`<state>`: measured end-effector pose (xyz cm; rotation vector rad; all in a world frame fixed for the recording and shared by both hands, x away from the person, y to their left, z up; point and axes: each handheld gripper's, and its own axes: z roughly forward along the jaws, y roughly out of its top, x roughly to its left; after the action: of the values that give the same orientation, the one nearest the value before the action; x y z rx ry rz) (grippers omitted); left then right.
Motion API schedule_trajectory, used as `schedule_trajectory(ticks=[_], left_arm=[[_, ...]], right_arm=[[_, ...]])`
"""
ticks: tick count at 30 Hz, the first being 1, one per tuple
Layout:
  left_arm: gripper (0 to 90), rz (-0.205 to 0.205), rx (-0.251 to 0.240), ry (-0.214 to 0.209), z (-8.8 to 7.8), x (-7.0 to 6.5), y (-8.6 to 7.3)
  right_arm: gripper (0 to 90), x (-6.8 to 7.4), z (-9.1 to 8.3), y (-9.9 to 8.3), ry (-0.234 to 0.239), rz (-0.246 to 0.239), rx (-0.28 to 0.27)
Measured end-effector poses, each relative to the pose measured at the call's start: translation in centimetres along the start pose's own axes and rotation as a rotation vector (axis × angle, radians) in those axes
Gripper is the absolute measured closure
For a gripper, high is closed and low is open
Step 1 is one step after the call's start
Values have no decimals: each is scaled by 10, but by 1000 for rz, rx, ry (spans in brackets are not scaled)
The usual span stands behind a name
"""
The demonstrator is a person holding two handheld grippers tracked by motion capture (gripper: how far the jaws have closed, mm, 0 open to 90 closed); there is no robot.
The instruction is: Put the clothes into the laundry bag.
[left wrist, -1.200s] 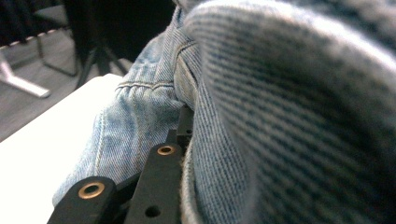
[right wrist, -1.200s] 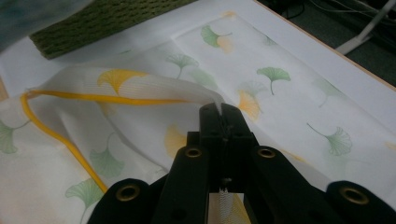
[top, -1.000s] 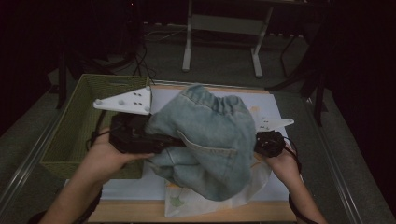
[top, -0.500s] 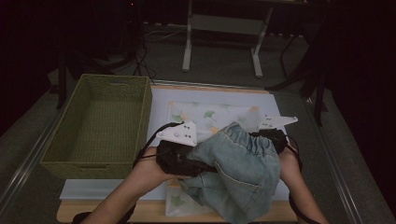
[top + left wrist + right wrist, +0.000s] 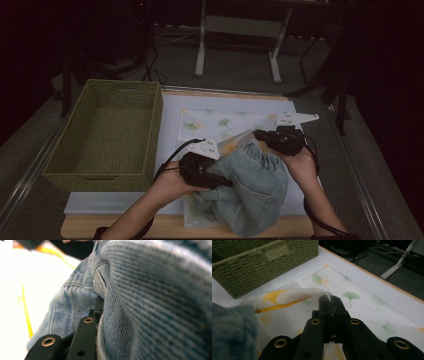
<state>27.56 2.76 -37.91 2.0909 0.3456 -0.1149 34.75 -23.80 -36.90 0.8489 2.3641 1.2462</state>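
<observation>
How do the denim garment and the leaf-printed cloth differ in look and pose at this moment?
The denim garment is thick, faded blue and bunched in a heap; the leaf-printed cloth is thin, pale with green and yellow leaves, and mostly flat on the table. The left gripper is shut on the denim garment, while the right gripper pinches a lifted edge of the leaf-printed cloth. Both are soft fabrics, each held by one gripper.

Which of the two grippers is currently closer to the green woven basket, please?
The left. The left gripper sits just right of the basket near its front corner, clamped on the jeans; the right gripper is farther right, beyond the jeans.
</observation>
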Motion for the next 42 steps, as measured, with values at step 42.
schedule_trajectory(ticks=[42], left_arm=[[741, -338, -145, 462, 14, 59, -6]], right_arm=[[889, 59, -22, -4, 122, -177, -50]])
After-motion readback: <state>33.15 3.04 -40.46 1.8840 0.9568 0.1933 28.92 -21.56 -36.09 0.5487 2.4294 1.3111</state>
